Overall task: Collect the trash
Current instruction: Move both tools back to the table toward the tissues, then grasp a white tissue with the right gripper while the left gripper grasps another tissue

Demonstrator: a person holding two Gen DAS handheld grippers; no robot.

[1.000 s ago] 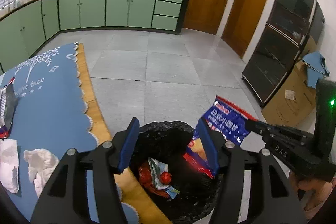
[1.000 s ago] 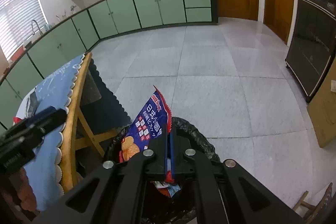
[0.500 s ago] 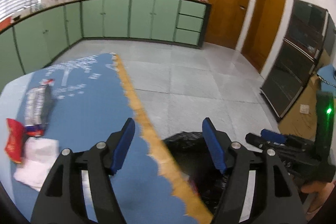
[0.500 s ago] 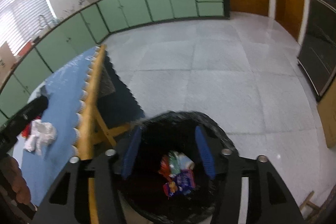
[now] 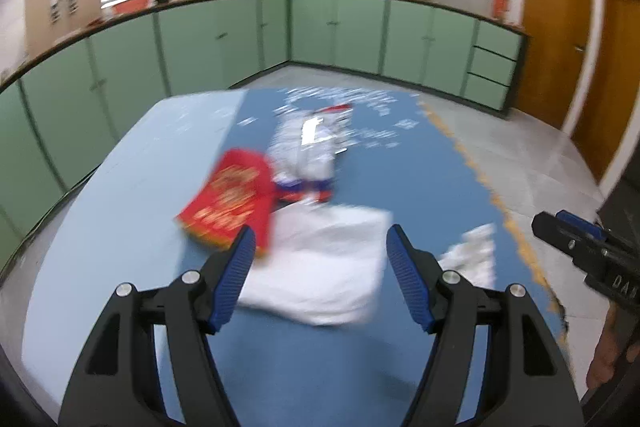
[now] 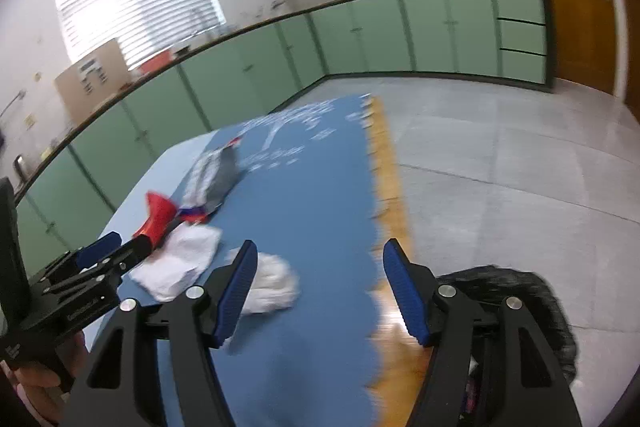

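Both claws were over the worktop (image 5: 132, 195), and both were empty. The left claw (image 5: 320, 259) was spread wide, with a white tissue (image 5: 324, 267) showing between its tips but not touched. The right claw (image 6: 316, 287) was still opening, with nothing in it — only blue cloth (image 6: 312, 187) lay under it.

The trash still to collect lay on the cloth: the flat tissue, a crumpled tissue (image 6: 272, 287) to its right, a red wrapper (image 5: 232, 203) to its left, and a white packet (image 5: 308, 151) farther off. The pictures were blurry, so small things were hard to tell.

This looked like the step of reaching for the next piece. The left claw was lined up best with the flat tissue, so it would need to drop down and pinch. The crumpled tissue sat just beside the right claw's left tip.

The bin (image 6: 520, 291) stood on the floor at the near right, just past the worktop's wavy edge (image 6: 380, 227). The floor beyond was open, so there was room to swing over — but the two claws were near each other.
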